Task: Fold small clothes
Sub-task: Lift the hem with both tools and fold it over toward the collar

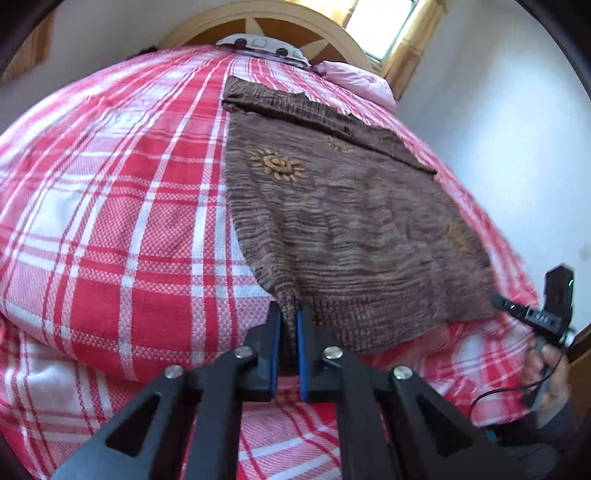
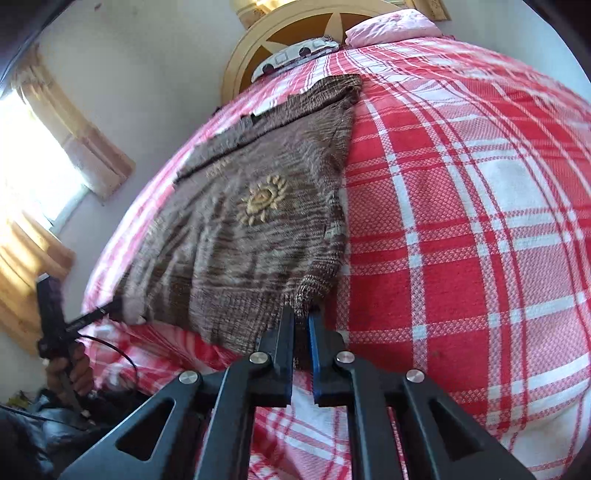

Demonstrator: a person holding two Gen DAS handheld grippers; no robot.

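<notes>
Brown knitted garment (image 1: 343, 206) with tan sun-shaped embroidery lies spread flat on the red-and-white plaid bedspread (image 1: 122, 229), its far band pointing toward the rounded wooden headboard (image 1: 266, 26). No fold shows in it yet, apart from a darker band across the end nearest the headboard that may be a turned-over edge; I judge the task barely begun, with all the folding still ahead.

Both near corners of the garment, the ones farthest from the headboard, are pinched. The left tool (image 1: 289, 314) is clenched on one hem corner, knit bunched between its blue-lined fingers. The right tool (image 2: 301, 315) is clamped on the other hem corner in the same way. Each tool slants downward toward the bedspread, and the hem between them hangs slightly slack off the bed's near edge.

From the left wrist view, a hand (image 1: 550, 373) grips the other tool's handle at the frame's edge, a thin black cable (image 1: 491, 391) looping under it. A pale pink pillow (image 1: 354, 79) rests beside the headboard.
</notes>
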